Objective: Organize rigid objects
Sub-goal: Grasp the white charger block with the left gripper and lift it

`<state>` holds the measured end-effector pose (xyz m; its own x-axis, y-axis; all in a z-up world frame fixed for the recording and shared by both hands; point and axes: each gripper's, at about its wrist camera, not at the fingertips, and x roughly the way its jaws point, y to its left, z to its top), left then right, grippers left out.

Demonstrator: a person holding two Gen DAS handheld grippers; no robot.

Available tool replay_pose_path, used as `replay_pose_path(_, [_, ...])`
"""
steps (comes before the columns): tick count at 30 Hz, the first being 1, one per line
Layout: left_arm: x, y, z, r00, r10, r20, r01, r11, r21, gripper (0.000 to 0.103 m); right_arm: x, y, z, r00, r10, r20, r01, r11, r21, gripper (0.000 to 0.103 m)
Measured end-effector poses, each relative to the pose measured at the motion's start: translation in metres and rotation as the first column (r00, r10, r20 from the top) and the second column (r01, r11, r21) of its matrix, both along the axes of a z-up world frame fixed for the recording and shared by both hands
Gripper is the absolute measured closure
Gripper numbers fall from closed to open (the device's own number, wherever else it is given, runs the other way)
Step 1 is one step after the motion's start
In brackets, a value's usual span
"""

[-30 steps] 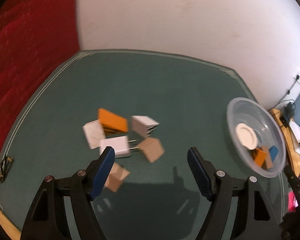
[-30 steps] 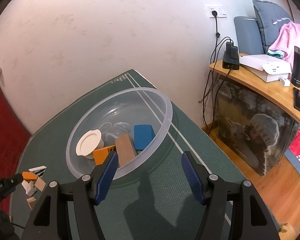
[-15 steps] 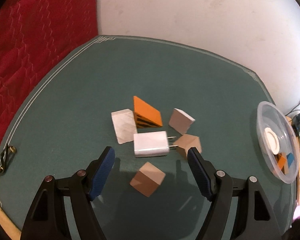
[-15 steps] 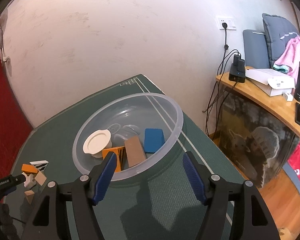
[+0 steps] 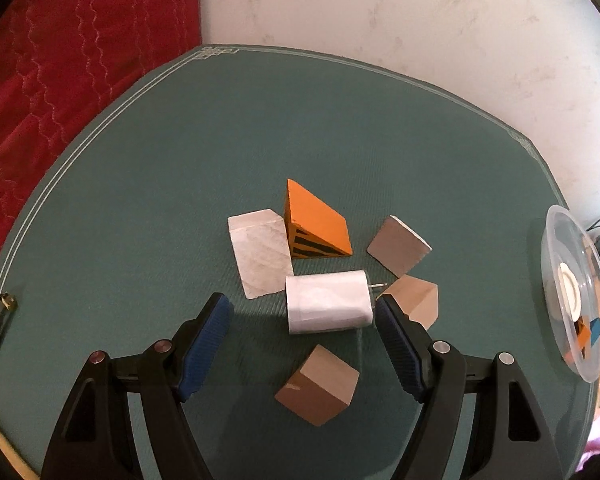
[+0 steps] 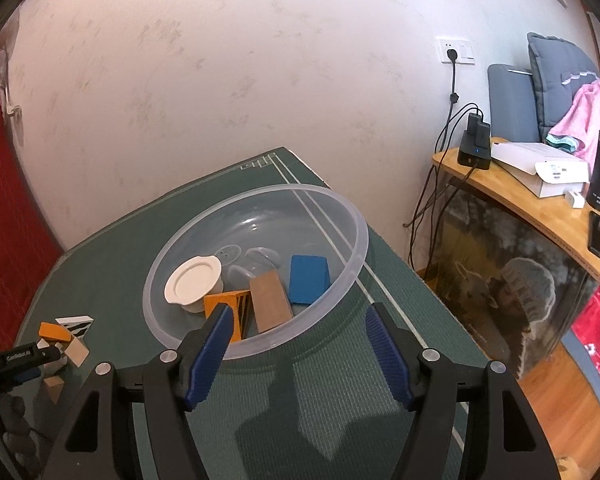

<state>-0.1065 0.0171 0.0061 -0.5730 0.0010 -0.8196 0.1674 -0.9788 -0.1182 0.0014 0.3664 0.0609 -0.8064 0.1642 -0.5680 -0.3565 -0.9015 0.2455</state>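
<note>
While the right gripper (image 6: 300, 344) hangs with jaws apart and empty before the clear plastic bowl (image 6: 352, 224) of blocks, the left gripper (image 5: 302, 338) gapes empty over the white rectangular charger plug (image 5: 328, 307) lying among wooden blocks on the green table mat (image 5: 180, 152).

A loose cluster of small rigid pieces lies on the green worktop (image 5: 148, 184). A white charger block (image 5: 327, 303) rests on its side, prongs pointing right toward a pale wooden block (image 5: 414, 303). Behind it sit a white marbled slab (image 5: 260, 258) and an orange wedge (image 5: 314, 224) (black stripes on its side face), with a grey-faced tile (image 5: 398, 245) to the right. A brown cube (image 5: 318, 384) lies nearest. The clear plastic bowl (image 6: 356, 236) holds a white lid (image 6: 193, 280), a striped orange block (image 6: 232, 308), a brown plank (image 6: 270, 302) and a blue block (image 6: 309, 278).
</note>
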Motion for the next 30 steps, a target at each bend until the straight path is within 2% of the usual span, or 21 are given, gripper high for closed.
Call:
replay_pose_path(8, [-0.007, -0.007, -0.004, 1.0, -0.004, 0.007, 0.003, 0.999, 0.043, 0.028, 0.0, -0.003, 0.0, 1.0, -0.005, 0.006, 0.005, 1.0, 0.017, 0.031])
replay_pose_path(11, [-0.006, -0.008, -0.003, 1.0, -0.012, 0.004, 0.012, 0.997, 0.073, 0.042, -0.001, -0.005, 0.0, 1.0, -0.005, 0.011, 0.005, 1.0, 0.026, 0.031])
replay_pose_path(13, [-0.005, -0.008, -0.003, 1.0, -0.027, -0.004, 0.027, 0.996, 0.087, 0.055, -0.002, -0.007, 0.0, 1.0, -0.003, 0.015, 0.002, 0.999, 0.032, 0.031])
replay_pose_path(18, [-0.002, -0.015, -0.004, 0.999, -0.038, -0.018, 0.039, 0.993, 0.115, 0.056, -0.005, -0.016, 0.004, 0.999, 0.021, 0.032, -0.023, 0.998, 0.064, 0.031])
replay_pose_path(20, [0.002, -0.018, -0.003, 0.999, -0.039, -0.028, 0.042, 0.991, 0.13, 0.056, -0.005, -0.023, 0.008, 0.999, 0.044, 0.032, -0.046, 0.996, 0.076, 0.031])
replay_pose_path(24, [0.007, -0.018, 0.004, 0.997, -0.048, -0.058, 0.056, 0.988, 0.144, 0.056, -0.01, -0.044, 0.014, 0.99, 0.131, 0.048, -0.133, 0.99, 0.039, 0.031])
replay_pose_path(30, [0.018, -0.022, 0.017, 0.992, -0.05, -0.115, 0.067, 0.986, 0.15, 0.056, -0.03, -0.096, 0.014, 0.95, 0.301, 0.085, -0.304, 0.953, 0.017, 0.031])
